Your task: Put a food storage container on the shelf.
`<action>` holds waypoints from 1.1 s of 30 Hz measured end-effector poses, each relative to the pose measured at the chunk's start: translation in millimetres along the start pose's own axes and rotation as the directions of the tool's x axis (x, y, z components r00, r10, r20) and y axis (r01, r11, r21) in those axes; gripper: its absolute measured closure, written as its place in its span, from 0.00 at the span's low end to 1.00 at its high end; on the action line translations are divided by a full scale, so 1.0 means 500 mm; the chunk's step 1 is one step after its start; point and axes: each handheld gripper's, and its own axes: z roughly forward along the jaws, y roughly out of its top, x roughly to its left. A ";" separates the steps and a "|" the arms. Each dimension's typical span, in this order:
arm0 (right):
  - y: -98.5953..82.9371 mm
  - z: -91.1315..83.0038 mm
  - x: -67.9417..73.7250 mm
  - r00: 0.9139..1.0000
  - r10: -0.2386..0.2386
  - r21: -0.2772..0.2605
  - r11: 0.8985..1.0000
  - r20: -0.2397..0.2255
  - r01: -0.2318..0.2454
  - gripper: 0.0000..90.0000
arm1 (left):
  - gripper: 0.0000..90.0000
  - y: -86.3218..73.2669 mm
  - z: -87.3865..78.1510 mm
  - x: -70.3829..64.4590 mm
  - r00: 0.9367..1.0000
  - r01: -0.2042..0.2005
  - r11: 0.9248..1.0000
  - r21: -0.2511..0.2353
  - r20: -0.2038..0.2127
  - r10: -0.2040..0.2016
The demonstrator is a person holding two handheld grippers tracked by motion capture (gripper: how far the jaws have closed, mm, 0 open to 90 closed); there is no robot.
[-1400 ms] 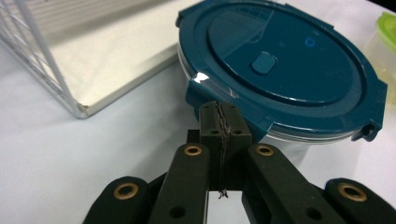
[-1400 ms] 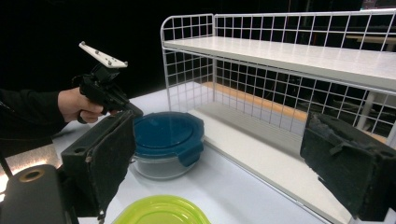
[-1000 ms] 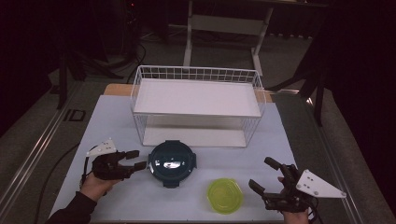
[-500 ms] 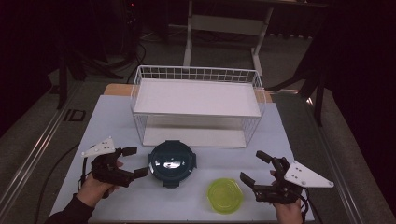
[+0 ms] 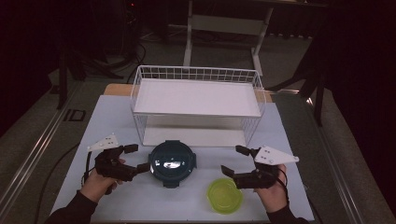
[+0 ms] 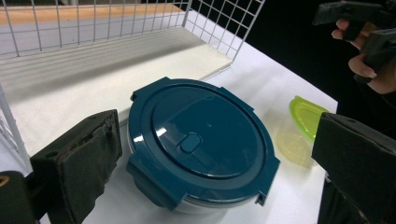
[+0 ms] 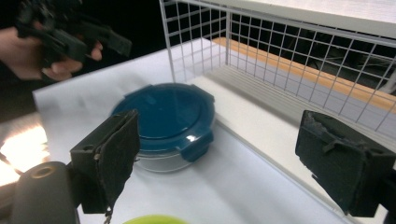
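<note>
Slippage is your main risk: the round blue container [image 5: 171, 162] sits mid-worktop, near the wire rack [image 5: 196, 105], with a glossy hard-plastic lid and four protruding latch tabs. Your left claw [image 5: 136, 157] and right claw [image 5: 231, 159] both stand wide open, holding nothing, flanking it. Padded jaws closing on a tab could tip it, or nudge the translucent green lid [image 5: 225, 195] just right.

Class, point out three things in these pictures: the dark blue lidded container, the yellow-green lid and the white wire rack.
dark blue lidded container [image 5: 172, 163], high view, centre of its lid
yellow-green lid [image 5: 225, 195], high view, its middle
white wire rack [image 5: 196, 97], high view, its top shelf
</note>
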 end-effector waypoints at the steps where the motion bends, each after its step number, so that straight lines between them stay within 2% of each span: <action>1: 0.003 0.010 -0.004 1.000 -0.001 0.010 1.000 -0.002 0.001 0.15 | 0.01 0.001 0.004 0.003 1.000 0.006 1.000 0.001 0.001 -0.006; 3: 0.009 0.033 -0.013 1.000 0.023 0.050 0.999 -0.020 -0.022 0.16 | 0.01 0.003 0.013 0.009 1.000 0.014 1.000 0.020 -0.015 -0.014; 5: 0.012 0.054 -0.023 0.997 0.055 0.085 0.995 -0.055 -0.050 0.16 | 0.01 0.004 0.021 0.016 0.999 0.043 0.998 0.037 -0.014 -0.042; 8: 0.014 0.085 -0.037 0.989 0.125 0.135 0.984 -0.085 -0.113 0.15 | 0.01 0.003 0.027 0.026 0.996 0.089 0.995 0.036 -0.017 -0.089; 10: 0.015 0.100 -0.044 0.983 0.164 0.157 0.976 -0.080 -0.150 0.15 | 0.02 0.002 0.030 0.033 0.993 0.121 0.991 0.060 -0.014 -0.120; 12: 0.015 0.119 -0.049 0.977 0.200 0.198 0.963 -0.070 -0.183 0.14 | 0.01 -0.001 0.034 0.041 0.988 0.155 0.985 0.074 -0.011 -0.154; 14: 0.015 0.134 -0.052 0.973 0.224 0.225 0.953 -0.063 -0.205 0.12 | 0.01 -0.004 0.037 0.046 0.986 0.168 0.983 0.080 -0.017 -0.167; 15: 0.015 0.140 -0.052 0.970 0.234 0.233 0.949 -0.060 -0.215 0.12 | 0.02 -0.007 0.039 0.052 0.981 0.194 0.978 0.080 -0.013 -0.193; 16: 0.015 0.150 -0.055 0.961 0.268 0.259 0.935 -0.069 -0.242 0.12 | 0.02 -0.009 0.040 0.055 0.978 0.208 0.975 0.079 -0.009 -0.208; 17: 0.014 0.157 -0.056 0.958 0.280 0.265 0.930 -0.061 -0.255 0.12 | 0.02 -0.010 0.041 0.058 0.975 0.222 0.972 0.080 0.000 -0.223; 18: 0.015 0.163 -0.058 0.950 0.304 0.284 0.919 -0.070 -0.274 0.14 | 0.02 -0.012 0.041 0.062 0.968 0.250 0.965 0.078 0.007 -0.251; 19: 0.015 0.163 -0.058 0.950 0.304 0.284 0.919 -0.070 -0.274 0.14 | 0.02 -0.012 0.041 0.062 0.968 0.250 0.965 0.078 0.007 -0.251; 20: 0.014 0.170 -0.060 0.936 0.345 0.307 0.901 -0.076 -0.307 0.15 | 0.02 -0.015 0.042 0.068 0.959 0.280 0.957 0.072 0.018 -0.282; 22: 0.015 0.185 -0.062 0.918 0.390 0.338 0.875 -0.071 -0.346 0.18 | 0.03 -0.016 0.044 0.070 0.956 0.292 0.952 0.088 0.004 -0.294; 23: 0.016 0.190 -0.062 0.907 0.415 0.350 0.861 -0.064 -0.369 0.19 | 0.03 -0.017 0.046 0.070 0.952 0.304 0.947 0.099 -0.007 -0.305; 24: 0.016 0.197 -0.063 0.894 0.442 0.365 0.846 -0.069 -0.390 0.21 | 0.03 -0.019 0.048 0.071 0.946 0.323 0.940 0.113 -0.007 -0.324; 26: 0.014 0.209 -0.065 0.867 0.494 0.392 0.811 -0.063 -0.434 0.23 | 0.04 -0.022 0.051 0.071 0.941 0.337 0.932 0.130 -0.013 -0.338; 27: 0.013 0.215 -0.067 0.852 0.521 0.406 0.791 -0.056 -0.458 0.24 | 0.05 -0.023 0.052 0.071 0.938 0.345 0.928 0.140 -0.014 -0.346; 28: 0.010 0.221 -0.070 0.839 0.542 0.415 0.776 -0.051 -0.475 0.25 | 0.05 -0.023 0.053 0.071 0.933 0.357 0.923 0.147 -0.015 -0.358; 29: 0.008 0.226 -0.072 0.823 0.566 0.427 0.756 -0.043 -0.497 0.26 | 0.05 -0.024 0.054 0.072 0.929 0.368 0.918 0.151 -0.011 -0.370; 31: 0.003 0.235 -0.075 0.789 0.614 0.456 0.708 -0.018 -0.540 0.28 | 0.06 -0.025 0.054 0.074 0.912 0.409 0.901 0.148 -0.023 -0.410; 32: 0.001 0.240 -0.075 0.781 0.625 0.465 0.694 -0.009 -0.550 0.29 | 0.08 -0.026 0.053 0.076 0.905 0.424 0.894 0.147 -0.026 -0.425; 33: -0.002 0.244 -0.075 0.770 0.638 0.482 0.674 0.001 -0.559 0.29 | 0.11 -0.026 0.054 0.078 0.895 0.445 0.882 0.156 -0.034 -0.446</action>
